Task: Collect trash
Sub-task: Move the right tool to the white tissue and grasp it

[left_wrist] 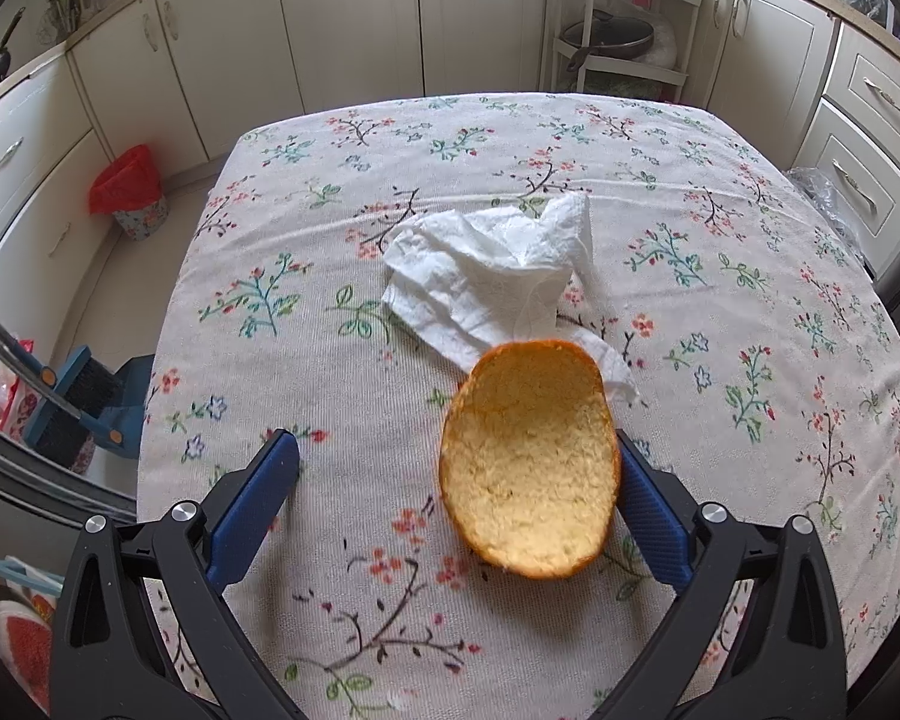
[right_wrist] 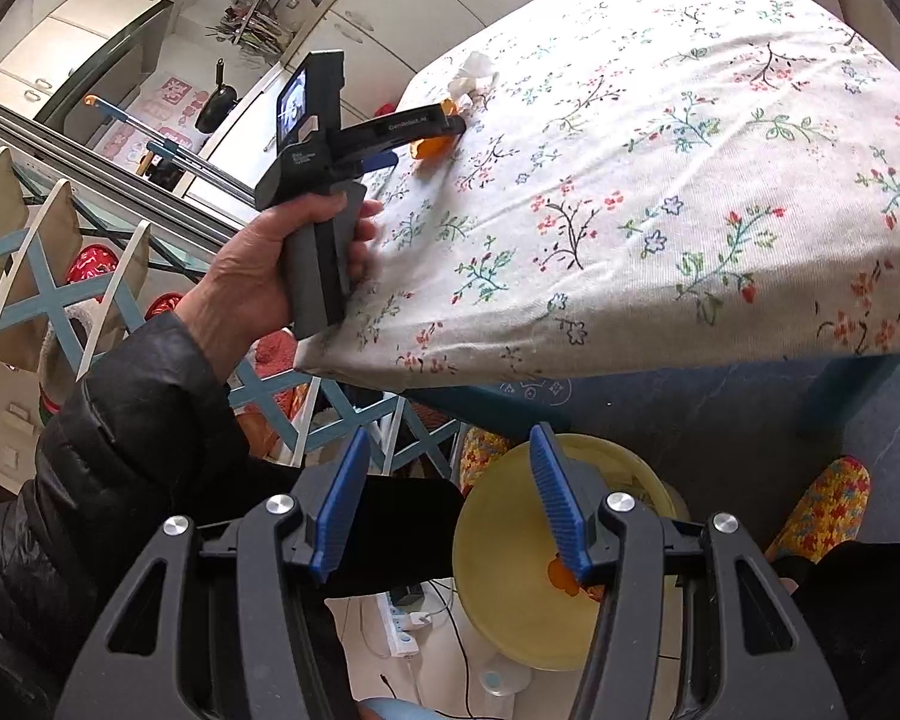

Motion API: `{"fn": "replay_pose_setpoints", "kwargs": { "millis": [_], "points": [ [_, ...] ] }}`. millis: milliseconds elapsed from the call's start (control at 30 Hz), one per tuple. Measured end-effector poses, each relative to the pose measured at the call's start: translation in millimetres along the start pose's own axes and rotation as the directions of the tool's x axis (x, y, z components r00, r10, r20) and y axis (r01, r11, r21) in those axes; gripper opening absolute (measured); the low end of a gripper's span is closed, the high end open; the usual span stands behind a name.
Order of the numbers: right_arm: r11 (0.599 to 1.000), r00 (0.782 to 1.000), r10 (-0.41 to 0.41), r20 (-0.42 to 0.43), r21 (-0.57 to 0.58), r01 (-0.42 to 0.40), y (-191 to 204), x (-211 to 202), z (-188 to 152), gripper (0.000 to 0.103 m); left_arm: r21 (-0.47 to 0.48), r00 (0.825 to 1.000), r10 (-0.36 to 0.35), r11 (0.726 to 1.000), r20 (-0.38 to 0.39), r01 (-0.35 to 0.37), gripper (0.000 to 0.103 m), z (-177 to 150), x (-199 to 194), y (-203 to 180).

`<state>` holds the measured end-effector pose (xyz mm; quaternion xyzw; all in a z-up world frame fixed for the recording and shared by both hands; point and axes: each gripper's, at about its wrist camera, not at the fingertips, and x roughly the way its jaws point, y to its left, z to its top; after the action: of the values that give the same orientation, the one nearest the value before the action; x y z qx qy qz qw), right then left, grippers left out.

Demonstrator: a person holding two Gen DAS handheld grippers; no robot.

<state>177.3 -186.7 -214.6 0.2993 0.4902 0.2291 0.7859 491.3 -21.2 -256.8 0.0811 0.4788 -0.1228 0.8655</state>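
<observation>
A floral tablecloth (left_wrist: 720, 192) covers the kitchen table. The left gripper (left_wrist: 459, 474) stands wide open, orange peel (left_wrist: 531, 462) against its right pad, crumpled tissue (left_wrist: 486, 270) just beyond. Beside the table, the right gripper (right_wrist: 450, 495) hangs half open, empty, above a yellow bowl (right_wrist: 510, 600) holding 1 peel scrap.

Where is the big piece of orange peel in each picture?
Left wrist view: the orange peel lies low and centre on the tablecloth, white inside up, between the open left gripper fingers.
Right wrist view: the peel shows small, upper left, at the left gripper's tip.
Shared landmark: the crumpled white tissue just beyond it.
</observation>
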Motion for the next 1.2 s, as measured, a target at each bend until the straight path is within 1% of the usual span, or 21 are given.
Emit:
{"fn": "replay_pose_setpoints", "kwargs": {
  "millis": [133,167,267,400,467,533,633,733,833,933,1033,1200],
  "points": [
    [1.0,1.0,-0.016,0.01,0.008,0.016,-2,0,5,0.054,0.014,0.999,-0.015,1.0,-0.037,0.015,0.095,-8,-7,-2],
    [1.0,1.0,-0.021,0.013,0.011,0.021,-4,-1,6,0.054,0.013,0.999,-0.022,1.0,-0.035,0.022,0.095,-11,-11,-1],
    [0.999,0.999,-0.038,0.023,0.005,0.038,-2,-3,11,0.054,-0.021,0.998,-0.058,0.998,-0.025,0.058,0.094,-19,-21,9],
    [0.998,0.998,-0.054,0.034,-0.022,0.055,7,-1,27,0.054,-0.089,0.995,-0.101,0.991,0.011,0.101,0.087,-25,-40,24],
    [0.996,0.997,-0.071,0.037,-0.053,0.073,14,1,37,0.054,-0.125,0.994,-0.107,0.986,0.031,0.11,0.086,-26,-47,30],
    [0.994,0.996,-0.079,0.04,-0.078,0.082,19,3,48,0.054,-0.132,0.993,-0.107,0.985,0.04,0.111,0.086,-25,-50,32],
    [0.985,0.993,-0.104,0.061,-0.133,0.111,28,4,68,0.054,-0.115,0.995,-0.084,0.989,0.044,0.089,0.086,-23,-52,29],
    [0.973,0.987,-0.129,0.099,-0.179,0.145,35,6,97,0.055,-0.102,0.995,-0.079,0.991,0.056,0.084,0.086,-20,-56,26],
    [0.968,0.981,-0.134,0.143,-0.193,0.161,34,10,127,0.057,-0.087,0.995,-0.084,0.992,0.057,0.089,0.086,-17,-56,22],
    [0.962,0.973,-0.148,0.177,-0.202,0.183,35,28,169,0.057,-0.067,0.995,-0.087,0.994,0.05,0.091,0.086,-14,-54,16],
    [0.954,0.967,-0.16,0.196,-0.222,0.203,37,53,202,0.057,-0.039,0.995,-0.084,0.995,0.052,0.086,0.086,-11,-54,11],
    [0.948,0.967,-0.171,0.191,-0.235,0.214,40,95,234,0.057,-0.029,0.994,-0.099,0.995,0.043,0.1,0.086,-8,-50,10]
  ]
}}
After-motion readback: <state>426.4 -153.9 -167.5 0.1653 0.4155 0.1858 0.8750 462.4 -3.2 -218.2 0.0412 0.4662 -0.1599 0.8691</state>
